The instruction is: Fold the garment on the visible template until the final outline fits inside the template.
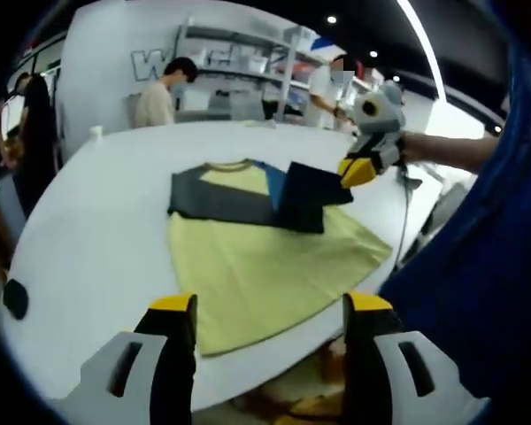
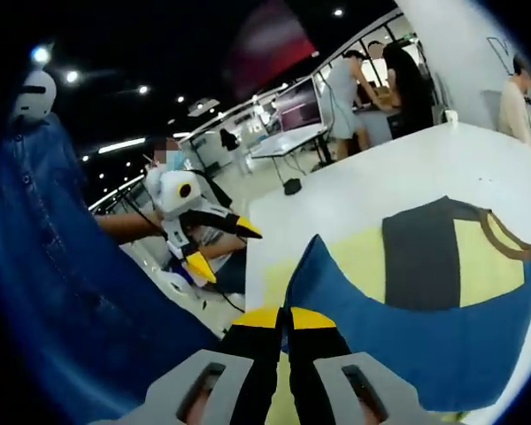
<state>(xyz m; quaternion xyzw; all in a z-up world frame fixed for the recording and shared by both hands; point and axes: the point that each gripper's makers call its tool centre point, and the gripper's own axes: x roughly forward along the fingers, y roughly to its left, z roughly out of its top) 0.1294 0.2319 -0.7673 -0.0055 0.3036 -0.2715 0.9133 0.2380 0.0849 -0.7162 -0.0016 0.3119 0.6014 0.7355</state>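
Yellow-tipped jaws of the left gripper point(image 1: 270, 305) stood wide apart at the bottom of the left gripper view, holding nothing, just above the near hem of the garment point(image 1: 257, 257) — a pale yellow T-shirt with dark grey and blue sleeves, lying on the white table point(image 1: 97, 204). Its collar pointed away from the camera; one dark sleeve lay folded across the chest, and the blue sleeve point(image 1: 314, 190) was raised at the far right. At that corner the right gripper point(image 1: 357, 172) came in from the right, its yellow tips pressed together on the sleeve's edge. In the right gripper view that gripper's own jaws point(image 2: 288, 317) were closed on the blue sleeve point(image 2: 407, 332), which spread away from the tips over the yellow body — the grey sleeve and brown-trimmed collar point(image 2: 504, 235) lay beyond. To the left in that view the left gripper point(image 2: 221, 248) hung off the table's edge with its fingers spread. Blue clothing of the person point(image 2: 62, 266) crowded the near side. Other people point(image 1: 164, 93) stood at shelves behind the table.
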